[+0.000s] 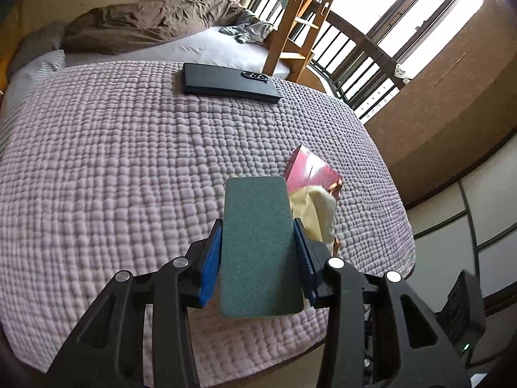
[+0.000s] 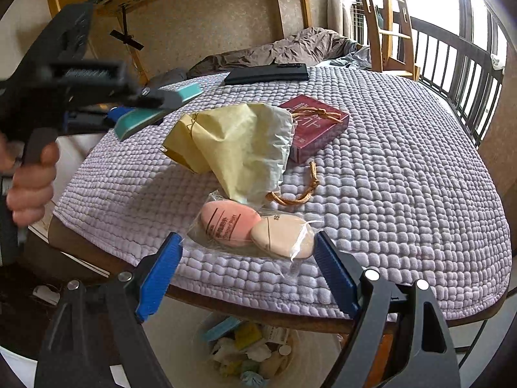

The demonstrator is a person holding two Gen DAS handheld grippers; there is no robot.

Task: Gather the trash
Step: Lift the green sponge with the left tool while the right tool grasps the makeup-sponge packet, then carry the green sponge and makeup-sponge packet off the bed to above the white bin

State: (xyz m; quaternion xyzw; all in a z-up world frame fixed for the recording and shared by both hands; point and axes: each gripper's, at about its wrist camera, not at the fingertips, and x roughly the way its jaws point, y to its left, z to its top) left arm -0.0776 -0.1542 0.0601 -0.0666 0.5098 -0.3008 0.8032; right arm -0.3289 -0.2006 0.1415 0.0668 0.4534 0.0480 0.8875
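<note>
My left gripper (image 1: 257,268) is shut on a flat teal card-like box (image 1: 258,245) held above the quilted table; it also shows in the right wrist view (image 2: 155,110) at the left. My right gripper (image 2: 245,278) is open, its blue pads (image 2: 158,278) either side of a clear packet of two sponges, pink and beige (image 2: 255,229), at the table's near edge. A crumpled yellow paper bag (image 2: 232,148) with a brown cord lies behind it, next to a dark red box (image 2: 316,123), also in the left wrist view (image 1: 310,168).
A white bin (image 2: 248,352) holding several scraps stands on the floor under the table edge. A black flat case (image 1: 226,84) lies at the far side of the purple quilted cover (image 1: 113,168). Bed, wooden ladder and window rail stand behind.
</note>
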